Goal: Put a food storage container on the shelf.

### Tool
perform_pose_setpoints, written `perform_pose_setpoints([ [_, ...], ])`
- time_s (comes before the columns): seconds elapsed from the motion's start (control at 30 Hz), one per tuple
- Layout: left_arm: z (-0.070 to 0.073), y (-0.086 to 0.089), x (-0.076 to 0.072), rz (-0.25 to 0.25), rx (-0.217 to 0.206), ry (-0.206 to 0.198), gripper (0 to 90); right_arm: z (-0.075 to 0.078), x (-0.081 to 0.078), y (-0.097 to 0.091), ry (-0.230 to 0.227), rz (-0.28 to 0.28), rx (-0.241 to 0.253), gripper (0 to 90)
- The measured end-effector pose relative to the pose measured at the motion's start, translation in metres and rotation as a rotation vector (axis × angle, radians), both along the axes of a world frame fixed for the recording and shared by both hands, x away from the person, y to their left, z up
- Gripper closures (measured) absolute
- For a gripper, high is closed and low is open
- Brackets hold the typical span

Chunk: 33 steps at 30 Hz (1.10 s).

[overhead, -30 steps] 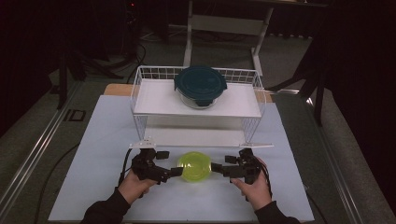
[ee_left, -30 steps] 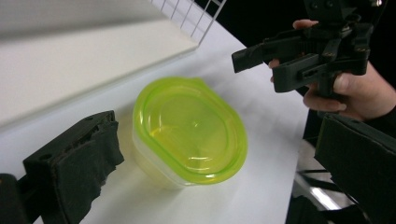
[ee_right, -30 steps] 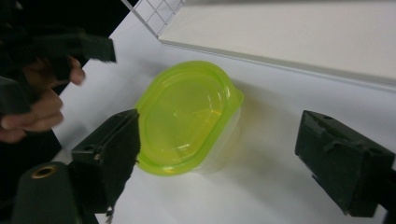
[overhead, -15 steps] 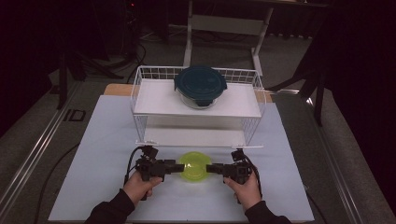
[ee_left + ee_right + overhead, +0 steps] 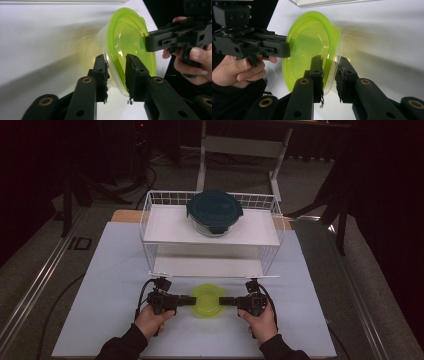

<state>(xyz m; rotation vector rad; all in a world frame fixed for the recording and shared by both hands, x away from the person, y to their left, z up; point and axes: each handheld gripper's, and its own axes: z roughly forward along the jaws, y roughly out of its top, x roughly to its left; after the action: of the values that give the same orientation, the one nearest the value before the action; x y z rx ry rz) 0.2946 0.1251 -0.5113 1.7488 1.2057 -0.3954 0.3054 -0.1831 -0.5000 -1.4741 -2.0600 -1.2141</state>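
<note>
Both grippers, left [image 5: 189, 300] and right [image 5: 223, 301], are apparently pinching the green-lidded container's [image 5: 205, 301] rim, risking slipping if squeezed unevenly.

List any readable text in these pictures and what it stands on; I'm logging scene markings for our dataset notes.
"ID": dark letters on the grey floor left of the table, beside the metal rail, seen in the high view.
No other text can be read: the green-lidded container, the teal-lidded bowl, the white wire rack and both tongs carry no legible label or number.
</note>
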Motion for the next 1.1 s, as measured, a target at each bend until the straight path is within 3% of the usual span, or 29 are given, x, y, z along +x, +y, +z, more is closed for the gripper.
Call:
perform_pose_setpoints([
  [0.07, 0.002, 0.000, -0.001, 0.007, -0.005, -0.003, 76.4, 0.001, -0.001, -0.001, 0.007, -0.002, 0.004, 78.4],
  [0.1, 0.007, -0.002, -0.004, 0.006, 0.025, -0.030, 80.5, 0.003, -0.003, -0.003, 0.003, -0.006, 0.004, 81.1],
  [0.17, 0.009, -0.004, -0.005, 0.001, 0.047, -0.039, 81.3, 0.004, -0.005, -0.002, -0.012, 0.000, -0.015, 81.1],
  [0.37, 0.010, -0.004, -0.006, 0.004, 0.041, -0.026, 81.7, 0.005, -0.008, -0.003, -0.023, 0.001, -0.020, 81.2],
  [0.5, 0.018, -0.004, -0.009, 0.012, 0.028, -0.037, 82.1, 0.010, -0.009, -0.004, -0.042, 0.006, -0.015, 81.3],
  [0.8, 0.048, -0.006, -0.014, 0.025, 0.004, -0.075, 82.2, 0.042, -0.011, -0.008, -0.107, 0.020, -0.013, 81.3],
  [1.1, 0.100, -0.007, -0.021, 0.044, -0.001, -0.159, 82.4, 0.087, -0.013, -0.011, -0.179, 0.033, 0.015, 81.2],
])
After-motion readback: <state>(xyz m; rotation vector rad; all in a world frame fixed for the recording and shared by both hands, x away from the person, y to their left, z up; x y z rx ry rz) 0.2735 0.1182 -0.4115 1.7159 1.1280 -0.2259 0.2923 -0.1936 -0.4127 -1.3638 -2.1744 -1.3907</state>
